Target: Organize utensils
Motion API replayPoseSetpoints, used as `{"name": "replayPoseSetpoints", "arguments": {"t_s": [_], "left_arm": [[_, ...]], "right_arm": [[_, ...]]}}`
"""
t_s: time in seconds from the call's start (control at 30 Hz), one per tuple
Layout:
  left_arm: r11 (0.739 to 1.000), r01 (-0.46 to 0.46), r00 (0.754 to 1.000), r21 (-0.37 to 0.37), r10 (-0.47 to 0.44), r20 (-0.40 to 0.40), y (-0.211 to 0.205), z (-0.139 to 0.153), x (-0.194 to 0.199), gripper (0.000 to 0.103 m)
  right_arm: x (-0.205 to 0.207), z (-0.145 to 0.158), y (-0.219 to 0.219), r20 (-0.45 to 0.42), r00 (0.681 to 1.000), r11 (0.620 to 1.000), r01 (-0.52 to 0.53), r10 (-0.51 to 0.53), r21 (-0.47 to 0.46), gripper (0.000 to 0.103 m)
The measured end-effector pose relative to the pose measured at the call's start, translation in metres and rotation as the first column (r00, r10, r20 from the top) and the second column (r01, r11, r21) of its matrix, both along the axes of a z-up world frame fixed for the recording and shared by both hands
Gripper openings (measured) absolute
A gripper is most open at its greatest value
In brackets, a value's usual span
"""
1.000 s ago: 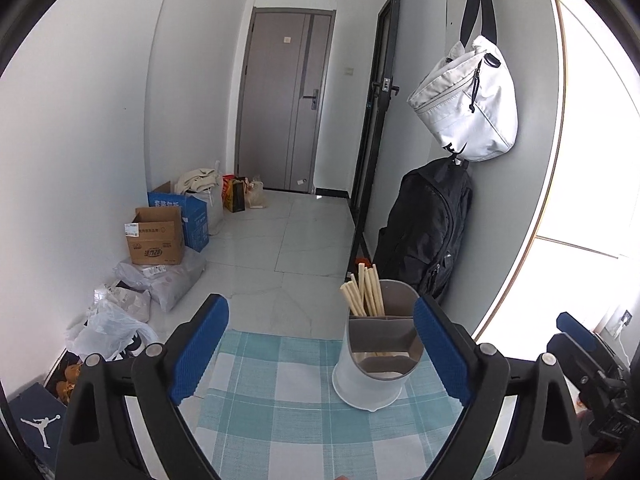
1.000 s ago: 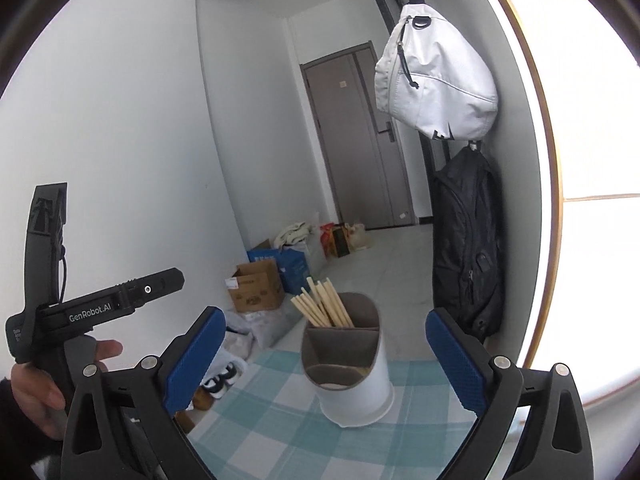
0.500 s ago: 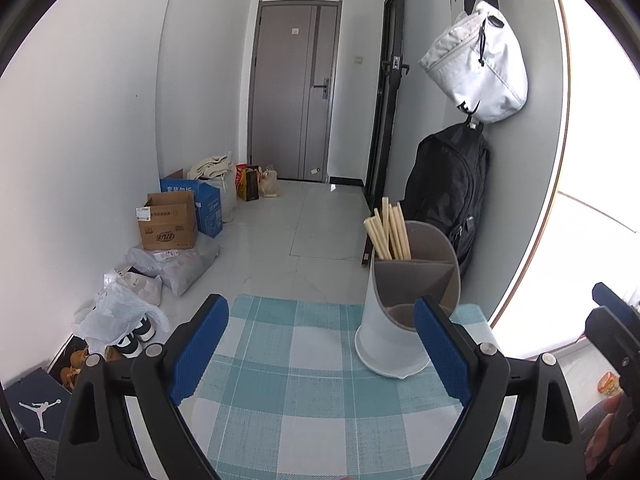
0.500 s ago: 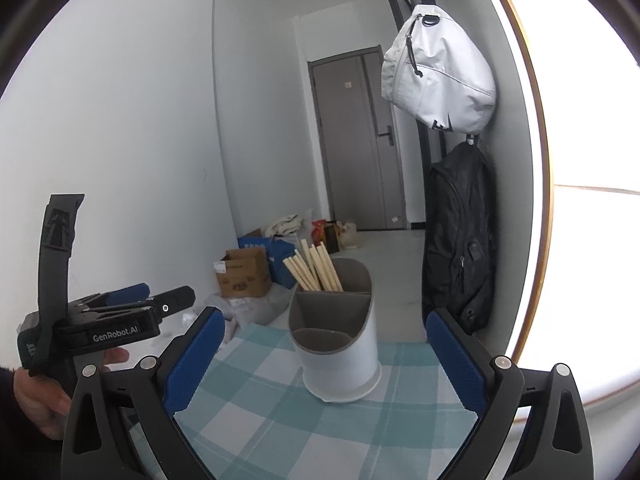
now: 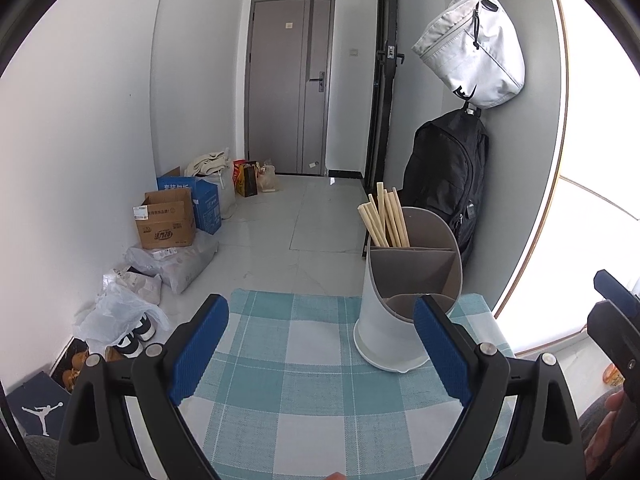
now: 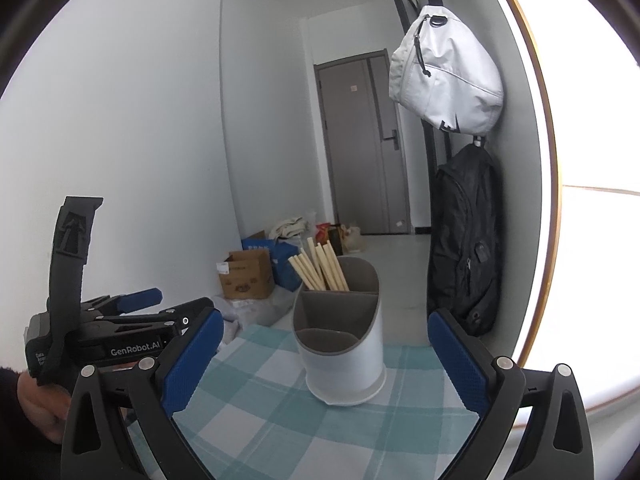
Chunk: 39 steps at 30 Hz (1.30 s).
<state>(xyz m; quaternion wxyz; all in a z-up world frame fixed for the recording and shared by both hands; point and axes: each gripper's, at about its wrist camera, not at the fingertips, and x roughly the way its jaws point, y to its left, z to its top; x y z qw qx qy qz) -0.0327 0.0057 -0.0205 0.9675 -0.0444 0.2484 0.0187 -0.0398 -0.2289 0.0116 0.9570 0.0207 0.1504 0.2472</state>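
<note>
- My left gripper (image 5: 320,350) stood with its jaws spread wide and nothing between the blue pads (image 5: 200,350); it touched nothing and hung above the checked tablecloth (image 5: 280,380).
- My right gripper (image 6: 326,360) was likewise released, jaws wide apart and empty over the same cloth.
- The utensil holder (image 5: 394,316), white outside and grey inside with divided compartments, stood upright on the cloth near its far right corner.
- In the left wrist view I saw the holder just beyond the right pad, which overlapped its lower front rim; I could not tell whether they touched.
- In the right wrist view the holder (image 6: 340,344) sat between the two pads, a little ahead of them and apart from both.
- A bundle of chopsticks (image 5: 384,218) leaned leftward in the holder's rear compartment; the nearer compartments looked empty as far as I could see.
- The left gripper (image 6: 132,324) appeared at the left of the right wrist view, held in a hand (image 6: 38,408), to the left of the holder.
- A white bag (image 5: 474,50) and a black backpack (image 5: 446,172) hung on the wall behind the holder.
</note>
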Motion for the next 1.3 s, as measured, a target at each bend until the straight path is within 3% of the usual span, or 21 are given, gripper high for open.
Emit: {"name": "replayPoseSetpoints", "arguments": {"t_s": [0.77, 1.3], "left_arm": [[0.998, -0.055, 0.998, -0.028, 0.054, -0.010, 0.0098, 0.0008, 0.0001, 0.091], [1.000, -0.019, 1.000, -0.013, 0.019, -0.012, 0.0055, -0.0005, -0.0019, 0.091]], "right_arm": [[-0.0012, -0.0050, 0.0052, -0.012, 1.000, 0.999, -0.022, 0.022, -0.030, 0.103], [-0.0032, -0.0060, 0.0080, -0.012, 1.000, 0.999, -0.030, 0.029, -0.040, 0.103]]}}
